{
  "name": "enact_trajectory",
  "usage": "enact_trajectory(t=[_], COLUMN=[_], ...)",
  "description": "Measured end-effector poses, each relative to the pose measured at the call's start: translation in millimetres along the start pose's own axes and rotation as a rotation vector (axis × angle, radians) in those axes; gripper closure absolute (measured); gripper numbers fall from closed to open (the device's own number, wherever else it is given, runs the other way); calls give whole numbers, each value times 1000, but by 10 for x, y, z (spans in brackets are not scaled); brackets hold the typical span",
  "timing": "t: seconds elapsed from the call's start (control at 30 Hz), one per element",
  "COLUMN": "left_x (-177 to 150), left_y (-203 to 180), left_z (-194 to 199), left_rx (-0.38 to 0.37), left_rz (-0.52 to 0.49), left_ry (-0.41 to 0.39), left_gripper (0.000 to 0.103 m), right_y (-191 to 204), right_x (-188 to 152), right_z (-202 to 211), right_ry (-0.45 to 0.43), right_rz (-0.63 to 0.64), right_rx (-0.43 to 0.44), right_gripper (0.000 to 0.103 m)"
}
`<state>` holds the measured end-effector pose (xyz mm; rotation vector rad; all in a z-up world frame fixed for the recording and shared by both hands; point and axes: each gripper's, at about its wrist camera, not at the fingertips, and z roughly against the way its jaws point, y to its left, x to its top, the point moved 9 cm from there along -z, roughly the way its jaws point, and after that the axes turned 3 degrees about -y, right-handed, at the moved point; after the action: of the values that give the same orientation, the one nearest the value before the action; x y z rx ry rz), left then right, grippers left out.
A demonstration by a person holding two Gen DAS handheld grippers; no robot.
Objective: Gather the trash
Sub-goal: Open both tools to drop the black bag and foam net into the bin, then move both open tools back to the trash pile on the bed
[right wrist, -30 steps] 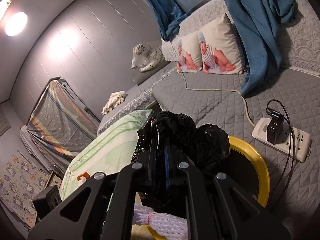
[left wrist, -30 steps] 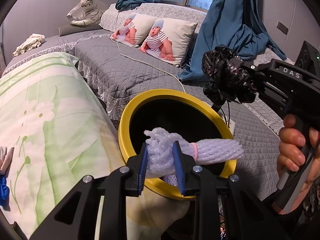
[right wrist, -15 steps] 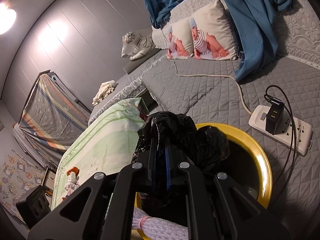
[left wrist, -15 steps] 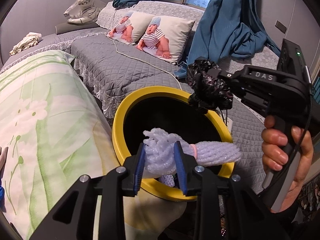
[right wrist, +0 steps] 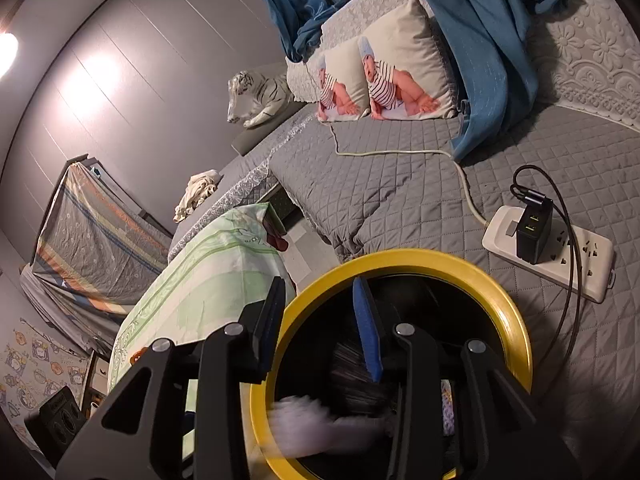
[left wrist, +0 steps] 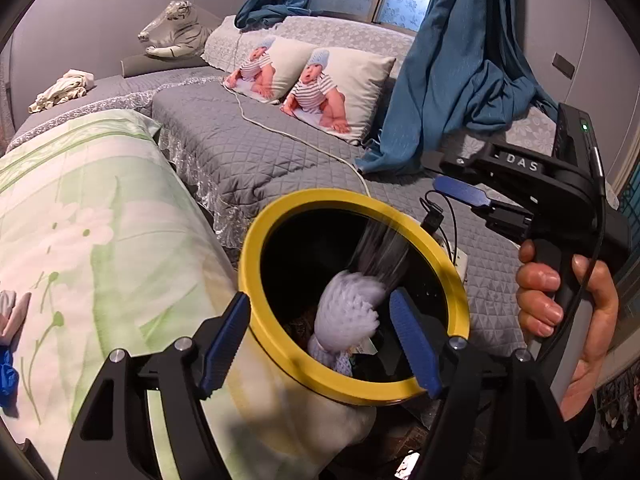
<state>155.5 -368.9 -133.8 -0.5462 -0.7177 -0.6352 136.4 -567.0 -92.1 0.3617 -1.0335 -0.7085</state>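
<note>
A yellow-rimmed bin (left wrist: 256, 236) with a dark inside stands between the two beds; it also shows in the right wrist view (right wrist: 516, 316). My left gripper (left wrist: 320, 340) is open over its near rim. White foam netting (left wrist: 348, 312) falls blurred inside the bin, below the jaws. A blurred black plastic bag (left wrist: 380, 248) drops just behind it. My right gripper (right wrist: 324, 332) is open and empty above the bin; it also shows in the left wrist view (left wrist: 460, 192). The netting (right wrist: 304, 420) and the bag (right wrist: 356, 376) blur inside the bin there.
A green floral quilt (left wrist: 80, 232) covers the bed on the left. A grey quilted bed (left wrist: 248, 152) lies behind, with baby-print pillows (left wrist: 328, 84), blue curtain (left wrist: 460, 80) and a power strip (right wrist: 548, 252) with cables beside the bin. A blue item (left wrist: 8, 376) lies at far left.
Both grippers have opened. The foam netting has left my left gripper and the black bag my right gripper; both are falling into the bin.
</note>
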Motion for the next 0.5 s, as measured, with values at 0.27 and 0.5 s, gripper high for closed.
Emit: enact_trajectory(t=[0.27, 0.5], left_x=[160, 312], left_y=[266, 624], left_z=[376, 881], left_rx=[42, 134], left_rz=[53, 77], left_ry=[-103, -216], left_gripper=[20, 11], right_y=[221, 702], right_x=[47, 22], right_z=[133, 287], right_ry=[-16, -42], right_rz=[31, 114], right_rx=[41, 138], right_gripper=[64, 43])
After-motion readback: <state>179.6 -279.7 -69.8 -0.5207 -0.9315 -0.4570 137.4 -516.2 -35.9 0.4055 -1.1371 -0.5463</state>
